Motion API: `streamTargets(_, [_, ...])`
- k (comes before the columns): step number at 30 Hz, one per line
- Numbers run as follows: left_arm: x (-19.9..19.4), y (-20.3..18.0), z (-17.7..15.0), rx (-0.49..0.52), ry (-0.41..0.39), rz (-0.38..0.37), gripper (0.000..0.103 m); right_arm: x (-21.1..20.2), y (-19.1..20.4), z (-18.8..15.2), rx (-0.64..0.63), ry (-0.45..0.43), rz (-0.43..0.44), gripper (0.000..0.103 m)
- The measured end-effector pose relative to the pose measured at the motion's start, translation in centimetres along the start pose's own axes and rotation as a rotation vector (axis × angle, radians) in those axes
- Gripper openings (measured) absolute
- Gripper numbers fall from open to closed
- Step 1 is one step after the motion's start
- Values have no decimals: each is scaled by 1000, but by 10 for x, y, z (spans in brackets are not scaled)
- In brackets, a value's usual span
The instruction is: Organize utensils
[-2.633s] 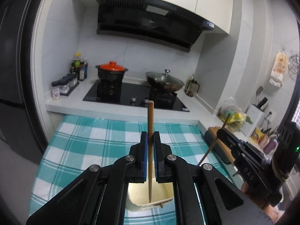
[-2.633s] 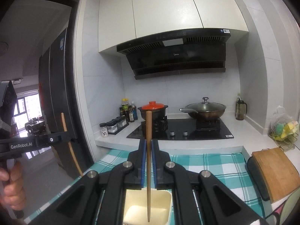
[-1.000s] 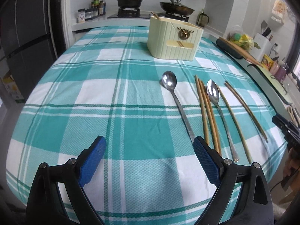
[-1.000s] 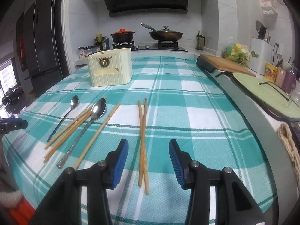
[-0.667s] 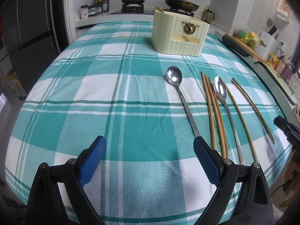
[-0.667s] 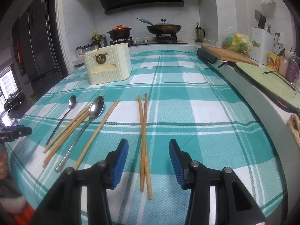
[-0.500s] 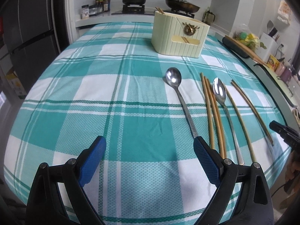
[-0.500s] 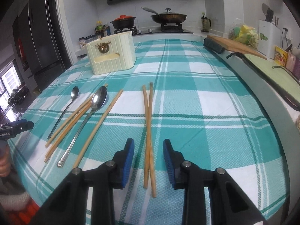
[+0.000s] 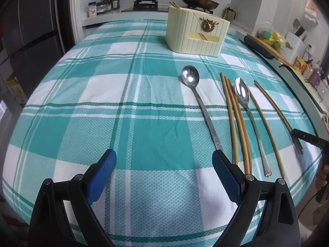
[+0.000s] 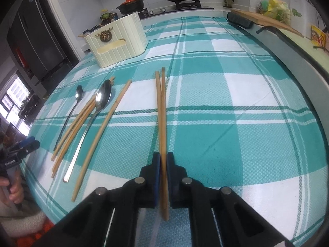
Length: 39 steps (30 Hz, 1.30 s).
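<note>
Step in hand: pick-up of the chopstick pair lying lengthwise at the middle of the surface, which is covered by a teal-and-white checked cloth. The right claw has its blue pads together around the near end of the pair. Both sticks appear to pass between the pads, though the overlap at the grip makes it hard to confirm that both are caught. The far tips rest on the cloth, so the lift has not begun.

The left claw hovers over the near edge of the surface with its pads wide apart and nothing between them. The handle end of the small spoon lies just beside its right pad.

Remaining utensils, all toward the left side of the surface as the right wrist view shows it: the small spoon, a second pair of chopsticks, a larger spoon and a single chopstick. The cream utensil holder stands toward the far edge and already holds chopsticks in its rear compartment.

Next move, by judgement: raise the gripped pair clear of the cloth, tilt it upright, carry it to the holder and lower it into the chopstick compartment. Confirm that both sticks rise together.
</note>
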<state>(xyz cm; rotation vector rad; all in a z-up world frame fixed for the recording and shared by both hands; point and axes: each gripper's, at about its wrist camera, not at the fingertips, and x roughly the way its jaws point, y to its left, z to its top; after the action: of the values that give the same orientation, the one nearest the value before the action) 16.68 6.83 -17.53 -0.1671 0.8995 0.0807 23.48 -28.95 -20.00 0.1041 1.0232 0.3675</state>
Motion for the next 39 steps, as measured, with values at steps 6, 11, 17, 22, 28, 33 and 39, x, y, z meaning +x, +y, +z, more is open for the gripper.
streamTargets(6, [2, -1, 0, 13, 3, 3, 95, -5, -27, 3, 149, -21, 60, 7])
streamTargets(11, [5, -5, 1, 24, 10, 5, 95, -7, -43, 3, 194, -32, 37, 10])
streamTargets(17, [4, -6, 1, 27, 10, 6, 95, -9, -46, 4, 148, -20, -13, 6])
streamTargets(22, [3, -10, 3, 36, 5, 4, 95, -10, -29, 10, 4, 2, -49, 10])
streamTargets(28, [6, -10, 18, 19, 11, -27, 95, -3, -19, 13, -92, 30, -64, 10])
streamTargets(33, [25, -21, 42, 24, 30, -16, 95, 3, -14, 14, -167, 58, -78, 10])
streamTargets(39, [63, -41, 56, 100, 60, 77, 95, 8, -5, 17, -238, 71, -106, 10])
